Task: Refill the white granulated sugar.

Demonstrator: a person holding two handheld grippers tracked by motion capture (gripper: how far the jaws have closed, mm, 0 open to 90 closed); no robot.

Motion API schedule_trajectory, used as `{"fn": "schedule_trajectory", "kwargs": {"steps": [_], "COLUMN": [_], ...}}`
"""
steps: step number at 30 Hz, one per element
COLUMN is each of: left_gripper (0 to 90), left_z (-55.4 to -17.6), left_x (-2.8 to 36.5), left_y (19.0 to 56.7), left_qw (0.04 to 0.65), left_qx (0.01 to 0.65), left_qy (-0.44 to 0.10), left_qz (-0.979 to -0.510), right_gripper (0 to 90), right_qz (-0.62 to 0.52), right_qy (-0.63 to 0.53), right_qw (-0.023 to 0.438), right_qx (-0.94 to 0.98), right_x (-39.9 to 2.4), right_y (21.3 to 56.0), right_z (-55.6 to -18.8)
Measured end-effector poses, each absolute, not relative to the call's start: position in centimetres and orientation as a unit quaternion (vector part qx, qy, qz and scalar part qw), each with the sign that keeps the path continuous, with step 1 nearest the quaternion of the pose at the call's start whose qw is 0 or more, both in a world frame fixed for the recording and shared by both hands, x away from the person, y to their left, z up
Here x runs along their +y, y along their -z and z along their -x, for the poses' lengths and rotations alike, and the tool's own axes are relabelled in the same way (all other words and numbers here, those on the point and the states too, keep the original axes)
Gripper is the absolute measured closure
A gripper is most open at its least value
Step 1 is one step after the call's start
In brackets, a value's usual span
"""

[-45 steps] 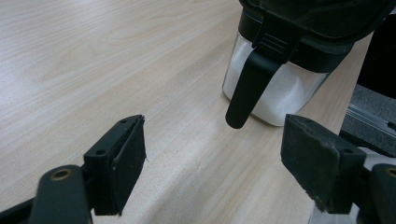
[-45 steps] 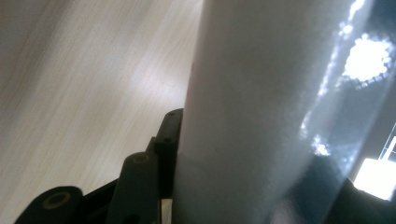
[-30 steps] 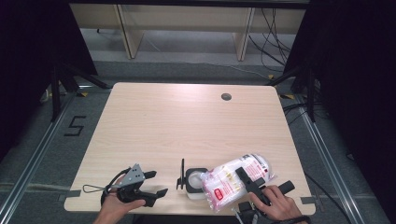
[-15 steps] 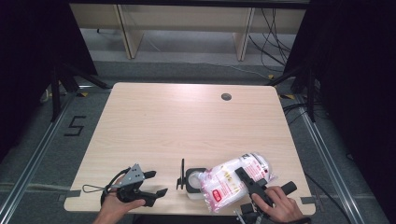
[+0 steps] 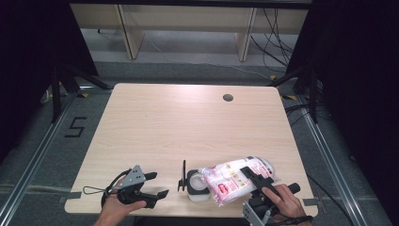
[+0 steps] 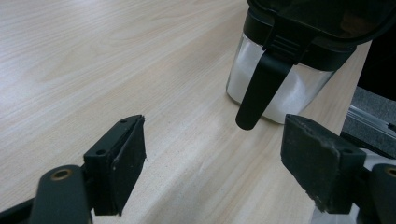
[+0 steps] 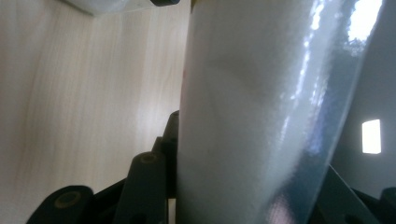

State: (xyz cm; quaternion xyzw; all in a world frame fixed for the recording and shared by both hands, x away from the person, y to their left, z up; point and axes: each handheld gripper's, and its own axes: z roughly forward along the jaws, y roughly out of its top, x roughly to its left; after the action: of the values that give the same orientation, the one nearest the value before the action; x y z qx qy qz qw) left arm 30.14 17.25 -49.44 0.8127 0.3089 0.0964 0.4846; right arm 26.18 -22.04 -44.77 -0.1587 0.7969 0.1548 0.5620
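Bag: a clear plastic bag [image 5: 235,180] with pink and red print, full of white grains, lies tilted near the table's near edge toward its right corner, its open end over the jar.
Right tongs: the right tongs [image 5: 256,176] are clamped on the bag's far half; in the right gripper view the bag [image 7: 261,116] sits squeezed between the two black jaws.
Jar: a small glass jar [image 5: 196,186] with a black collar stands at the near edge, about midway along it, touching the bag's mouth; white powder shows inside it in the left gripper view [image 6: 289,88].
Lid: the jar's black lid [image 5: 182,175] stands flipped up on the jar's left side, between the jar and the left tongs.
Left tongs: the left tongs [image 5: 157,185] stand apart with nothing between them, low over the table near the near edge toward the left corner, pointing at the jar.
In the way: the raised lid and the jar's black handle [image 6: 257,91] face the left tongs; bare wood lies between them.
Cable hole: a round dark hole [image 5: 228,97] sits near the far edge, toward the right.
Open room: the table [image 5: 188,132] is bare across its middle and far half.
Edges: jar, bag and both hands crowd the near edge; the bag's end lies close to the right edge.
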Motion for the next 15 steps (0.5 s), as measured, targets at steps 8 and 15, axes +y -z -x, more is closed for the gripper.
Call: {"fn": "schedule_trajectory", "kwargs": {"steps": [8,15], "left_gripper": [21.7,21.7], "left_z": [-30.2,-30.1], "left_x": [17.3,17.2], "left_y": [49.3,49.5], "left_qw": [0.479,0.484], "left_qx": [0.301,0.31], "left_qy": [-0.104,-0.096], "left_qz": [-0.818,-0.812], "right_gripper": [63.4,63.6], "right_qz": [0.081,-0.006], "right_qy": [-0.214,-0.273], "right_qw": [0.519,0.489], "right_qx": [0.823,0.828], "right_x": [-22.3,-23.3], "right_y": [45.2,45.4], "right_z": [-27.2,-28.7]}}
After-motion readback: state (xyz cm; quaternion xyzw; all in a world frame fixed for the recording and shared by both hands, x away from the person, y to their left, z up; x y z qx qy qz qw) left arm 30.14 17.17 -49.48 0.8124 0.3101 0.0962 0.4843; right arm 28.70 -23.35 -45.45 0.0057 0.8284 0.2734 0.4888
